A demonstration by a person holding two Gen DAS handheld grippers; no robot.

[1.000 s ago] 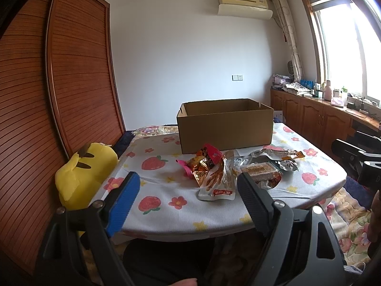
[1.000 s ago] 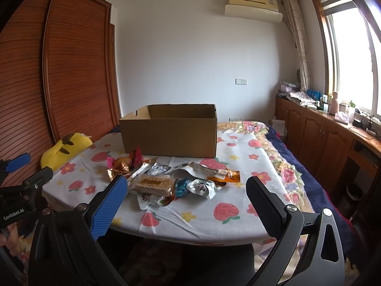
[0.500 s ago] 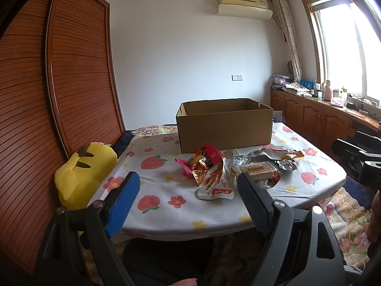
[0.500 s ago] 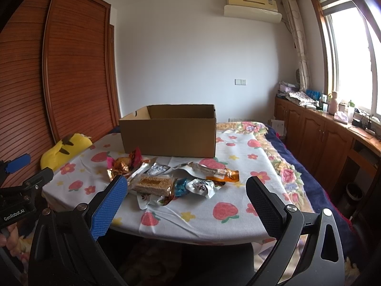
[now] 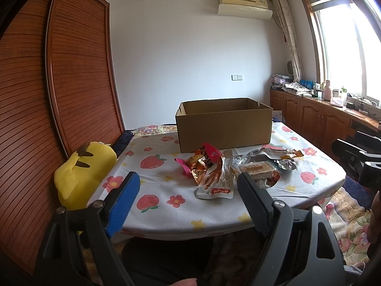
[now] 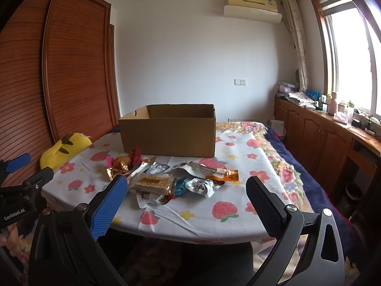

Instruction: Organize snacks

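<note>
Several snack packets lie in a heap on the table in front of an open cardboard box (image 5: 225, 125) (image 6: 167, 130). Among them are a red and orange bag (image 5: 202, 160) (image 6: 123, 163), a white pouch with a red label (image 5: 218, 186), a brown cake bar in clear wrap (image 5: 258, 169) (image 6: 153, 182), a white packet (image 6: 201, 186) and an orange-tipped silver packet (image 6: 214, 169). My left gripper (image 5: 188, 190) is open, short of the table's near edge, nothing between its fingers. My right gripper (image 6: 185, 193) is open too, held before the heap.
The table (image 5: 164, 205) wears a strawberry and flower cloth. A yellow plush toy (image 5: 82, 174) sits at its left by a wooden wardrobe (image 5: 78, 76). Low wooden cabinets (image 6: 316, 133) run under the window on the right. The left gripper's body (image 6: 21, 186) shows at the right view's left edge.
</note>
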